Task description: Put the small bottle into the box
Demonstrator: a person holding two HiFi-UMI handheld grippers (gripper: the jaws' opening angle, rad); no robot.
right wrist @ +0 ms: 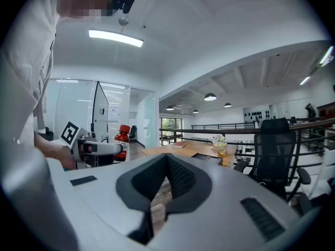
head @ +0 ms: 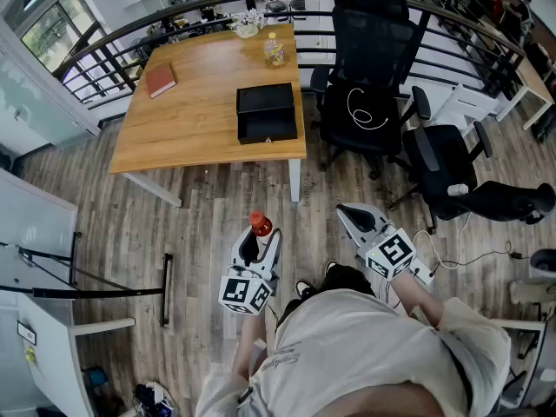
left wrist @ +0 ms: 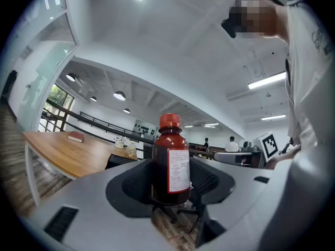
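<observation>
The small bottle (head: 260, 224), dark brown with a red cap and a white label, stands upright between the jaws of my left gripper (head: 261, 238), which is shut on it over the wooden floor. In the left gripper view the bottle (left wrist: 170, 163) fills the middle, with the pads pressing on both its sides. My right gripper (head: 352, 214) hovers to the right of it, level, with its pads (right wrist: 178, 174) closed together and nothing between them. The black box (head: 267, 111) sits closed on the wooden table (head: 200, 120) ahead, near the table's right edge.
On the table lie a red book (head: 161, 80), a yellowish bottle (head: 274, 50) and a small flower pot (head: 248, 27). Black office chairs (head: 373, 85) (head: 460, 181) stand to the right of the table. A railing (head: 104, 42) runs behind it.
</observation>
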